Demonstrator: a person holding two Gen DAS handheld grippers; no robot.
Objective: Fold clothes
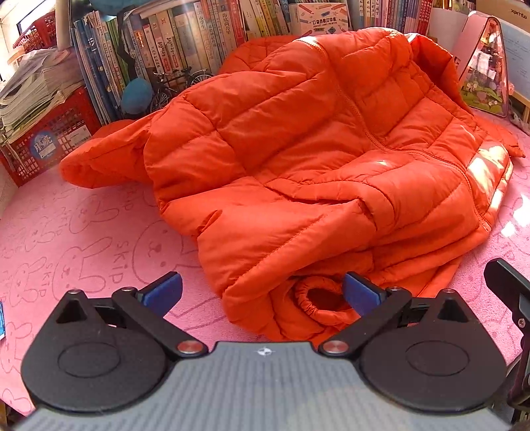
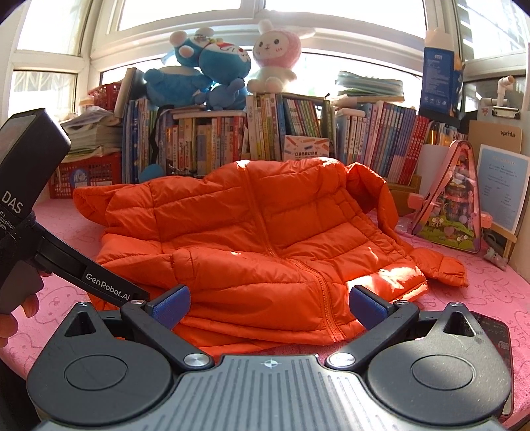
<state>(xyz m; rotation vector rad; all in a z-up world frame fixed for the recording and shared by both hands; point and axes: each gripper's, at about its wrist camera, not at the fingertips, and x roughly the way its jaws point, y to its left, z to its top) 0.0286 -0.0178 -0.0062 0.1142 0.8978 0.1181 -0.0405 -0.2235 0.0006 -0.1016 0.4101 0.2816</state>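
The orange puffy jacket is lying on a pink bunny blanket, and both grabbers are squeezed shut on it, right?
Not quite. Both wrist views show the left gripper and right gripper open, holding nothing. The orange puffy jacket does lie on the pink bunny blanket.

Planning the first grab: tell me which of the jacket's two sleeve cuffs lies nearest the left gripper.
The rolled, elastic-edged cuff, lying between the open left gripper's fingers. The other sleeve end lies far back by the red crate.

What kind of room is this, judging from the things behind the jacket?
Probably a child's bedroom or study corner at home. Rows of books stand packed under a window, plush toys sit on top of them, and the orange jacket lies on a pink mat with rabbit prints.
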